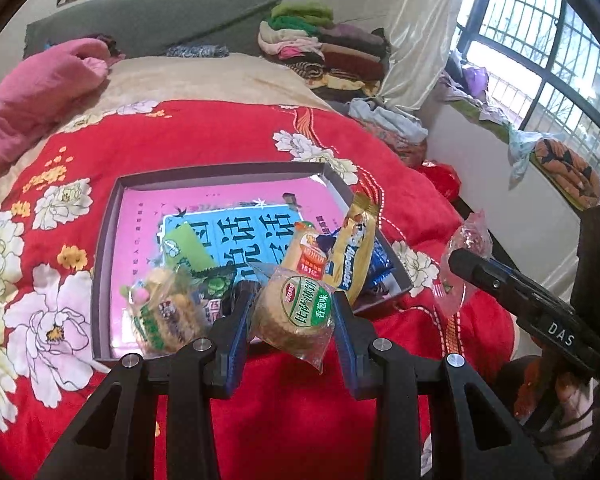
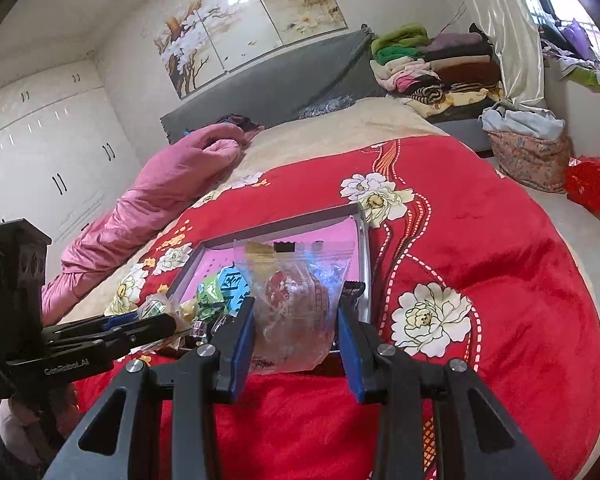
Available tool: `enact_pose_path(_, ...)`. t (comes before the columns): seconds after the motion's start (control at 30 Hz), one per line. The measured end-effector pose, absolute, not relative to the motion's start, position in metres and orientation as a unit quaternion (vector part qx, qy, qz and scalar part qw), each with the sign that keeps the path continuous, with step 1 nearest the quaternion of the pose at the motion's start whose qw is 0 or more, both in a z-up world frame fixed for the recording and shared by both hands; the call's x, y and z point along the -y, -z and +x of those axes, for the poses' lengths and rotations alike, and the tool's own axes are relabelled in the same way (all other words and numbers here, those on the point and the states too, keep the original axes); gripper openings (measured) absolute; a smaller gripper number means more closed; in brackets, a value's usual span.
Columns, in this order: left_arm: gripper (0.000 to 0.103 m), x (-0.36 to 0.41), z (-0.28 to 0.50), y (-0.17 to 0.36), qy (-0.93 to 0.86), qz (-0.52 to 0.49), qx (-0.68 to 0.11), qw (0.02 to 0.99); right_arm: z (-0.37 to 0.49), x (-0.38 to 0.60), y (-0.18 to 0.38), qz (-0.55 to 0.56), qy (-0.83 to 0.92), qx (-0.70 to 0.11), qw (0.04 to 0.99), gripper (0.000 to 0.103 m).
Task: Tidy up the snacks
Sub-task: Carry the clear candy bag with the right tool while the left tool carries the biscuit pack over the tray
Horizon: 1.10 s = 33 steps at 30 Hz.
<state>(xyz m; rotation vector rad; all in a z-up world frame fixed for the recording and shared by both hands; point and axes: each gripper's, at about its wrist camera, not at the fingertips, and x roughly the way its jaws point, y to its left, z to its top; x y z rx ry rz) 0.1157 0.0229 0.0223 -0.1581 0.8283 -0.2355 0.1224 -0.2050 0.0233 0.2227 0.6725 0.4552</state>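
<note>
A shallow dark box [image 1: 104, 248] with a pink printed bottom lies on the red flowered blanket [image 1: 204, 136]. Several snack packs sit in its near end: a yellow packet [image 1: 352, 248], an orange one [image 1: 306, 250], a green one [image 1: 188, 242] and a clear biscuit pack [image 1: 168, 312]. My left gripper [image 1: 293, 299] is shut on a round cracker pack [image 1: 296, 316] with a green label, held above the box's near rim. My right gripper [image 2: 296, 308] is shut on a clear plastic bag [image 2: 296, 300] with reddish contents, above the box's near right corner [image 2: 364, 240]. In the left wrist view that bag [image 1: 466, 240] hangs to the right of the box.
A pink quilt [image 2: 160, 192] lies along the bed's left side. Folded clothes [image 2: 432, 64] are stacked by the grey headboard. A cloth bundle [image 2: 528, 148] and a red bag [image 2: 590, 184] sit on the floor to the right, and white wardrobes [image 2: 48, 152] stand to the left.
</note>
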Motion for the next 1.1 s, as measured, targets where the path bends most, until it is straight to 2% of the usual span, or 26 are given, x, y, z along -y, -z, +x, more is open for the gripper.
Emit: enact_pose_path(1.1,0.04,-0.006,0.161,0.017,0.09,-0.068,-0.441,0.89,0.17,0.184,0.021,0.102,-0.211,-0.373,0.898,0.039)
